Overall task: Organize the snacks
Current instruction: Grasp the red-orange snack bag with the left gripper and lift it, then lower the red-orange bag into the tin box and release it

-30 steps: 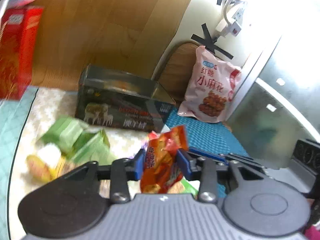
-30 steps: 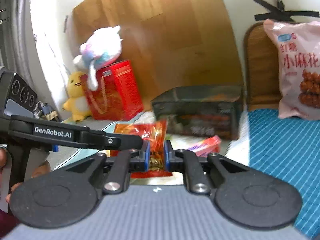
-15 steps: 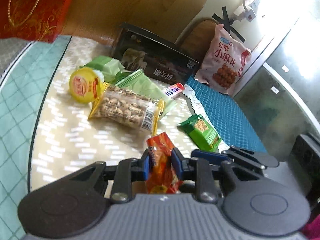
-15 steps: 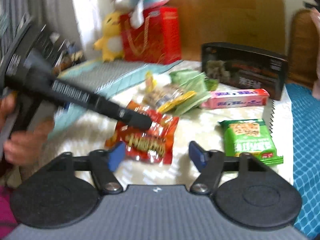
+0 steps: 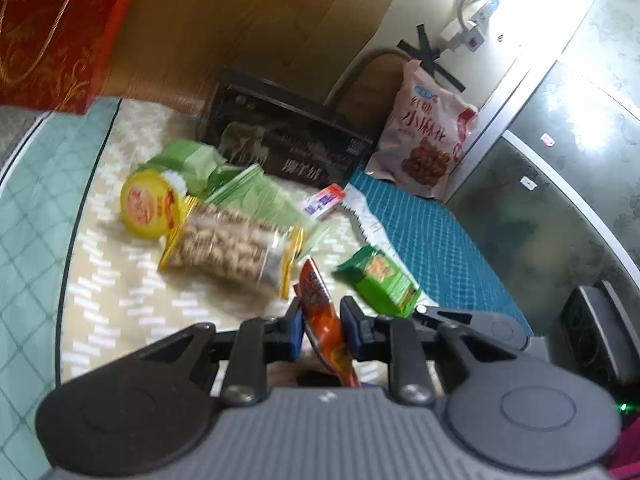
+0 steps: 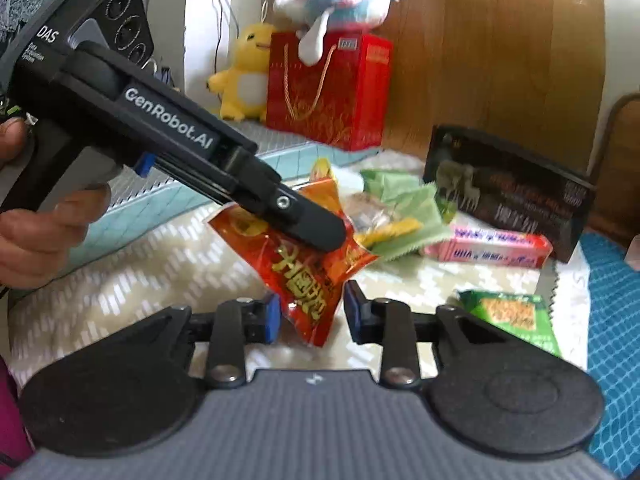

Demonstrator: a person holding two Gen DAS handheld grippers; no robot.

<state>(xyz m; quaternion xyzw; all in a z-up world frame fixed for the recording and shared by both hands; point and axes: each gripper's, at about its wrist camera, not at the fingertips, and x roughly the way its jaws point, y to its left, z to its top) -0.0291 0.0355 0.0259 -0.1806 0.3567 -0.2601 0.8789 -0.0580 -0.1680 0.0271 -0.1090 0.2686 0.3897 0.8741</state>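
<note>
Right wrist view: right gripper (image 6: 309, 312), spread wide earlier, has narrowed around the crinkly red foil packet (image 6: 300, 264), not pinching; left gripper (image 5: 322, 326) still clamps it.

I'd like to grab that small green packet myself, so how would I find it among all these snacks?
Start at the long dark box standing at the back of the patterned cloth. Come forward past the pink carton lying before it. The small green packet lies alone by the blue mat, with a biscuit picture on its front.
</note>
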